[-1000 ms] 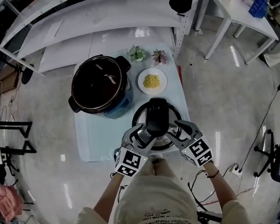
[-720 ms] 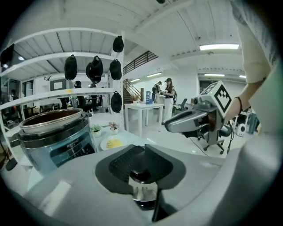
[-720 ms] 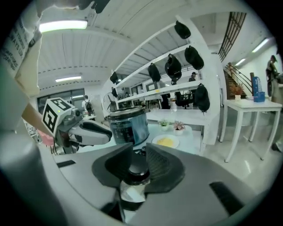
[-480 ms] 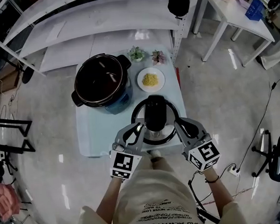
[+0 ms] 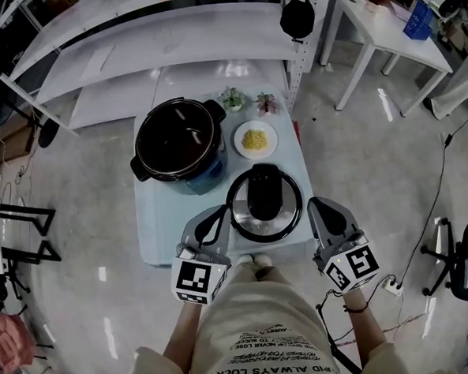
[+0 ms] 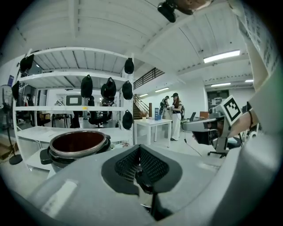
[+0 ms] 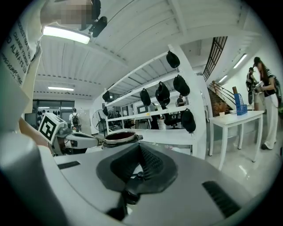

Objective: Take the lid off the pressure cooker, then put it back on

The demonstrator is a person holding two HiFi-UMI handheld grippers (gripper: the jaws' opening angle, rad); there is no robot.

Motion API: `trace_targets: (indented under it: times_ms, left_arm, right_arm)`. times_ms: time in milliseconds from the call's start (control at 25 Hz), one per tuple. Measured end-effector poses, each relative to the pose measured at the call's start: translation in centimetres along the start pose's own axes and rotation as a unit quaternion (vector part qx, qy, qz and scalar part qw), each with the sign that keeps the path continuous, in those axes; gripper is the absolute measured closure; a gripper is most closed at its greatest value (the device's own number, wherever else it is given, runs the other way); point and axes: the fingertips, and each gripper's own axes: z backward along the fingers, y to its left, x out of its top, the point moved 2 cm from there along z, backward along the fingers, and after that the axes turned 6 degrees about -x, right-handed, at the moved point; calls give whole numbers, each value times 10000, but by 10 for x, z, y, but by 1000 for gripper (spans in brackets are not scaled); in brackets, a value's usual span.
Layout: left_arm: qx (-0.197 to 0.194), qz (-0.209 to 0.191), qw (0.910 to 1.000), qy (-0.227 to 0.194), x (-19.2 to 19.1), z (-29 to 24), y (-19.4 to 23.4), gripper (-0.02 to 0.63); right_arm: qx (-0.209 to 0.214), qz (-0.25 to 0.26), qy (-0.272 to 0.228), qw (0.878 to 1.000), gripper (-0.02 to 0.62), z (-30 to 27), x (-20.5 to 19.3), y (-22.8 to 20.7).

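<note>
Glossy grey floor, white shelving at back, small pale-blue table in the middle. Cooker on table's back left, open, dark inner pot showing. Lid off, lying flat on table's front right, black handle up, just beside cooker, touching neither gripper. Plate of yellow food behind lid, right of cooker; two small plants at table's far edge. Left gripper just left of lid, right gripper just right of it, lid between them, both pointing away from the person. Left gripper view: jaws just been closing, now pressed together, pads meeting, nothing between them; cooker ahead on left, right gripper off to the right. Right gripper view: same story, jaws just been closing, now fully together, empty; cooker and left gripper ahead on left. Nothing held by either.
</note>
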Motion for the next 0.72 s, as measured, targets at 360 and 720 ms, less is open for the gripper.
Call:
trace_targets:
  times_ms: [360,720]
  left_arm:
    - [-18,-1,9997,-263,11,15,12,577]
    - [-318,212,9991,-182,1,11,16,367]
  right_arm:
    - [-367,-168,-312,9987,589,12,12,1]
    - [-695,-394,-413,9959,396,16,8,0]
